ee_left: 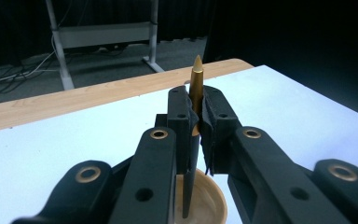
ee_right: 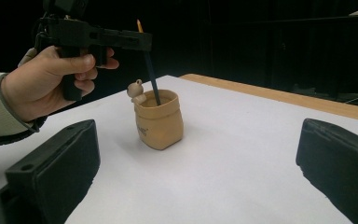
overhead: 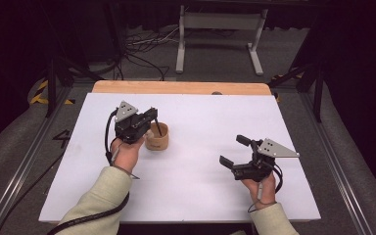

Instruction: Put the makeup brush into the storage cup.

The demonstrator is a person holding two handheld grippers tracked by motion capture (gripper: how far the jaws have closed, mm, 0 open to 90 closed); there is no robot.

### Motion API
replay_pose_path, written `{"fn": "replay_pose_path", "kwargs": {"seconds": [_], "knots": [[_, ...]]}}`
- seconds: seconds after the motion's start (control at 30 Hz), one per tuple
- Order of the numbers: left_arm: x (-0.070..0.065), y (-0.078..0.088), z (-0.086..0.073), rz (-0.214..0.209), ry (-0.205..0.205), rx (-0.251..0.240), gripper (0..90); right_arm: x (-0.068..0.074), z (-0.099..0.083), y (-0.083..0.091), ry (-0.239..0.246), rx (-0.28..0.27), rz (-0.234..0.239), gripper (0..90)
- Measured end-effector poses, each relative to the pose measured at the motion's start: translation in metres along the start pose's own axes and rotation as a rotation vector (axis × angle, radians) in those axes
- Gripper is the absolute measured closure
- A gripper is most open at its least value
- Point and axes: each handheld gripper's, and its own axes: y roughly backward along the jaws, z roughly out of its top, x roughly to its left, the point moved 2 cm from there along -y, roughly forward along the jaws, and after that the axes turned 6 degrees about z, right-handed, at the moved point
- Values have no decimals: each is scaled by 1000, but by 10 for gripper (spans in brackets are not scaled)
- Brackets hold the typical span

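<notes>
One right tool [overhead: 236, 152] waits nearest, jaws spread and empty, above the white worktop [overhead: 200, 196]. Farther off, the left tool [overhead: 152, 120] clenches a pen [ee_left: 196, 88] whose lower end stands inside the tan pot [ee_right: 159, 120]; tilting it carelessly could topple that light pot.

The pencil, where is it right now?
In the high view the pencil is left of centre, clamped in the left tool, its lower end inside the tan cup.

A white rectangular worktop [overhead: 200, 196] has a light wooden strip [overhead: 176, 87] along its far edge. Beyond it, grey carpet floor [overhead: 215, 49] carries a white metal frame [overhead: 220, 22] and loose black cables [overhead: 142, 41]. Surroundings are dark.
</notes>
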Motion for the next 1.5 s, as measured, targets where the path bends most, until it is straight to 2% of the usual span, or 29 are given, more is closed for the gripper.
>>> {"fn": "replay_pose_path", "kwargs": {"seconds": [0.13, 0.17, 0.2, 0.23, 0.27, 0.3, 0.4, 0.47, 0.53, 0.6, 0.67, 0.83, 1.1, 1.17, 1.2, 1.37, 1.43, 1.5], "knots": [[0, -1, -2, -11, 10, 8, 816, 0, 1, 1, 4, -2, -6, 0], [1, -1, -2, -19, 8, 10, 747, 1, 2, 1, 13, -9, -6, 0], [2, 0, -2, -30, 7, 3, 747, 1, 2, 1, 13, -9, -6, 0], [4, 2, -2, -53, 16, -8, 629, 1, 3, 2, 16, -12, -5, 0], [4, 2, -2, -53, 16, -8, 575, 0, 3, 2, 17, -15, -3, 0], [5, 4, -2, -61, 9, -24, 575, 0, 3, 2, 17, -15, -3, 0], [6, 12, 0, -62, -27, -58, 393, -2, 2, 1, 4, -13, -1, 0], [8, 19, 2, -74, -27, -78, 286, -3, 2, 0, 2, -10, 7, 0], [10, 25, 4, -86, -28, -93, 222, -3, 2, -1, 5, -7, 9, 0], [11, 31, 5, -93, -45, -105, 189, -3, 3, -2, 8, -7, 11, 0], [11, 36, 6, -100, -46, -109, 155, -3, 3, -2, 11, -6, 11, 0], [15, 53, 7, -148, -42, -126, 132, -6, 5, 0, 16, -2, 8, 0], [24, 80, -6, -206, -48, -133, 67, -10, 12, 11, 67, 15, -9, 0], [25, 86, -8, -219, -72, -120, 42, -11, 13, 15, 74, 13, -17, 0], [26, 88, -9, -217, -77, -122, 37, -12, 13, 17, 76, 14, -16, 0], [29, 99, -14, -242, -48, -137, 25, -15, 11, 23, 91, 37, -18, 0], [30, 101, -17, -245, -40, -123, 23, -15, 10, 25, 95, 41, -19, 0], [30, 104, -20, -231, -61, -108, 23, -16, 10, 26, 101, 42, -21, 0]]}}
